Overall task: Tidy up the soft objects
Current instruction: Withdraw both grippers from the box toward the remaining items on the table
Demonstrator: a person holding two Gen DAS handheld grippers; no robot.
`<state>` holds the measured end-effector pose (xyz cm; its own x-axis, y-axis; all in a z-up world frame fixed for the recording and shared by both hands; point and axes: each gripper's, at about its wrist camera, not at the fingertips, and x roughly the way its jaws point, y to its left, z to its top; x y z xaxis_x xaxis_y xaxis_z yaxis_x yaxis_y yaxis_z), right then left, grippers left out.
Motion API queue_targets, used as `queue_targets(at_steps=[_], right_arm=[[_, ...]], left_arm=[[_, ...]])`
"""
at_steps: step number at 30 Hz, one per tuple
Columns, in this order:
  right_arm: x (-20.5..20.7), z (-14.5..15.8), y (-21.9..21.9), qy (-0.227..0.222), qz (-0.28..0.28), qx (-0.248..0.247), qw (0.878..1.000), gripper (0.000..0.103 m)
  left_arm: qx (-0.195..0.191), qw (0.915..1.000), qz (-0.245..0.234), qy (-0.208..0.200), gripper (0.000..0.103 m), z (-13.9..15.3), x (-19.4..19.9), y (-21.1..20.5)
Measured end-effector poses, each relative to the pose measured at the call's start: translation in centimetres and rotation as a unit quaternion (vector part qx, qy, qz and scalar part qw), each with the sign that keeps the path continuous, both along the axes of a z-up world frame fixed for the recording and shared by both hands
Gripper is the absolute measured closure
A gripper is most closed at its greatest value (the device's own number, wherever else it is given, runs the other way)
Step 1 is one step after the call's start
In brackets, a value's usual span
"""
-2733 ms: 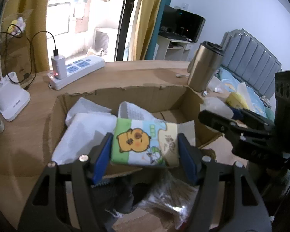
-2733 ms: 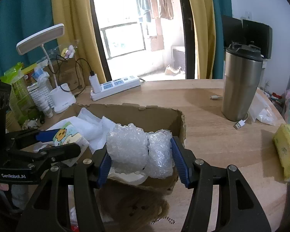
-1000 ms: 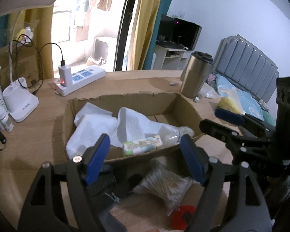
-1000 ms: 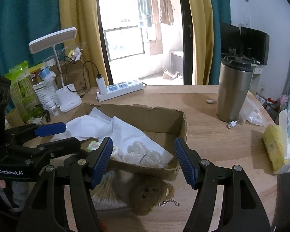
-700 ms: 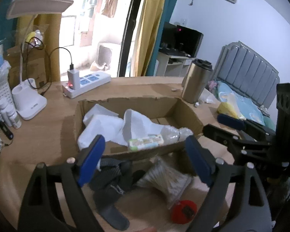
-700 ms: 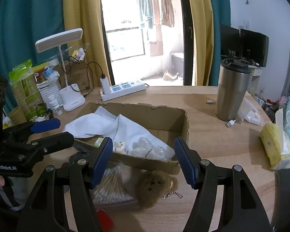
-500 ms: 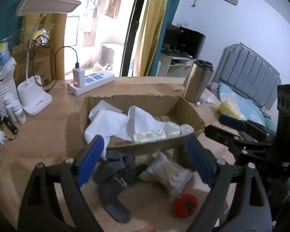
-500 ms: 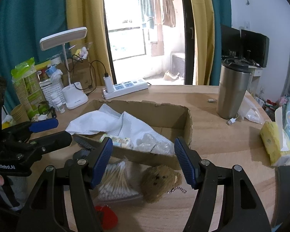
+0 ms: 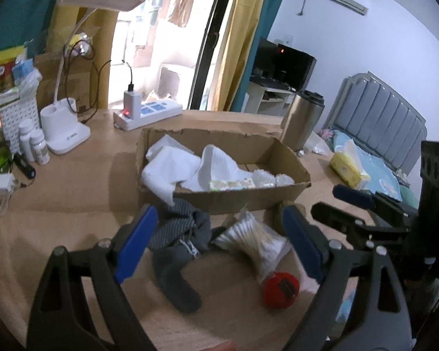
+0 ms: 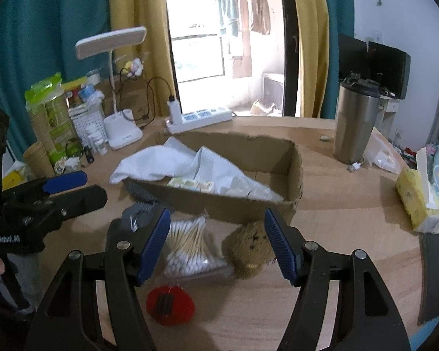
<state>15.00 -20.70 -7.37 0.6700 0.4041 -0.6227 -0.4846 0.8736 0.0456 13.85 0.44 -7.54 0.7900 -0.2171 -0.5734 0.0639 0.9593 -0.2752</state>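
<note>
On the wooden tabletop (image 10: 351, 213), left to right: the left gripper (image 9: 219, 239), jaws wide and just opened further, hangs empty over grey striped socks (image 9: 178, 234). A clear bag of cotton swabs (image 10: 190, 245), a red round pincushion (image 10: 169, 304) and a small brown plush toy (image 10: 250, 248) lie before the torn cardboard box (image 10: 295, 172) holding white cloths. The right gripper (image 10: 216, 245), also apart and empty, frames swabs and plush. Judged: between placements; next, descend and clamp one loose item.

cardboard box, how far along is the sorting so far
Done: the cardboard box already holds white cloths, a tissue pack and bubble wrap. In hand: nothing; left gripper and right gripper are open. Left: grey socks, plush bear, cotton swabs, red item.
</note>
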Motion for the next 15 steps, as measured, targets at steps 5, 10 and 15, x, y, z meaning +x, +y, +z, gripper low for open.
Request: queue_targets(at_steps=[5,10,15], right_arm=[[-1.1,-0.8,0.1,0.01,0.001,-0.006,1.0,0.033],[-2.2,-1.9,0.7,0.022,0.006,-0.009,1.0,0.033],[-3.0,-2.9,1.3,0.031,0.012,-0.011,0.999,0.033]], left_arm=[[0.0,1.0,0.003,0.005,0.014,-0.8,-1.2,0.2],[-0.001,0.9999,0.008,0.015,0.014,-1.9,-2.4,0.7],[-0.001,0.9997,0.013,0.022,0.014,-2.6,-3.3,1.1]])
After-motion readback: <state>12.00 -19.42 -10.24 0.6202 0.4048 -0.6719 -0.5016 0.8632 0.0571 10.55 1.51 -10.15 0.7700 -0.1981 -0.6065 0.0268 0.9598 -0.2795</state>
